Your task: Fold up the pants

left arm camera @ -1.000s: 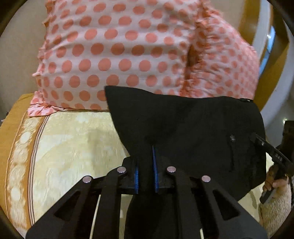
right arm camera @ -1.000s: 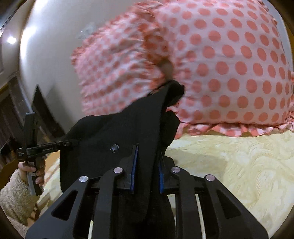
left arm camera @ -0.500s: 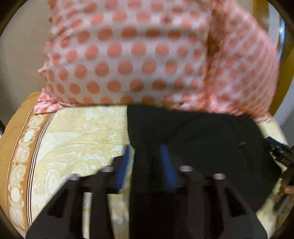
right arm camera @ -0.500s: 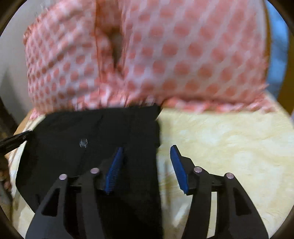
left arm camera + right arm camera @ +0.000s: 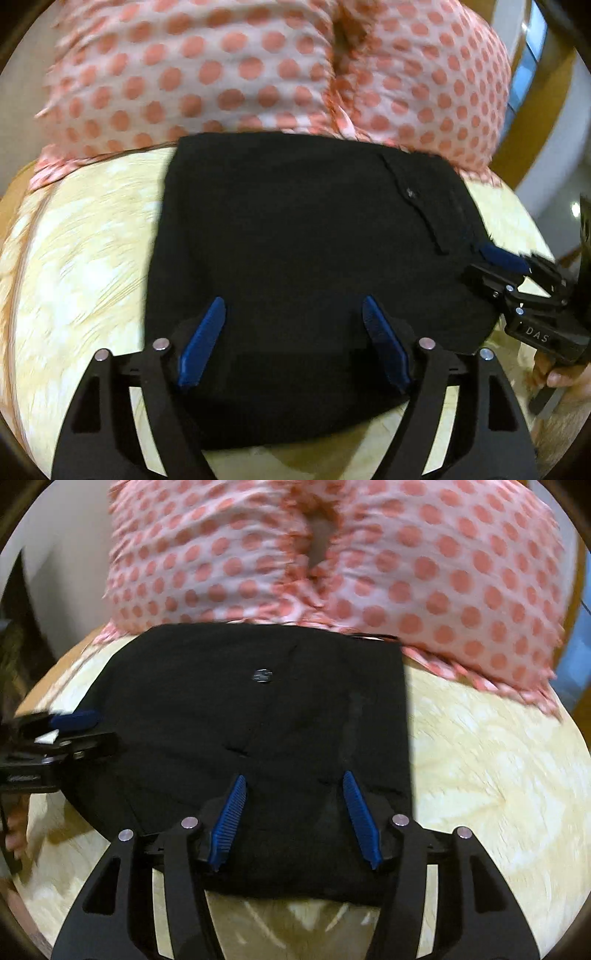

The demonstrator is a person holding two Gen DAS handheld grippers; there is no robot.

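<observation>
The black pants (image 5: 295,236) lie folded flat in a rough rectangle on the cream bedspread (image 5: 85,258), their far edge against the pillows. They also show in the right wrist view (image 5: 258,720), with a small metal button (image 5: 261,674) near the top. My left gripper (image 5: 293,310) is open and empty, its blue pads (image 5: 201,343) just above the near part of the fabric. My right gripper (image 5: 293,786) is open and empty over the pants' near right part. Each gripper shows at the side of the other's view.
Two pink pillows with coral dots (image 5: 258,66) stand behind the pants, also in the right wrist view (image 5: 406,561). The bedspread (image 5: 498,775) spreads right of the pants. A wooden frame and window (image 5: 532,74) are at far right.
Both grippers were shut on the lifted pants a second ago. They lowered the fabric onto the bed, opened and let go. The pants now lie flat.
</observation>
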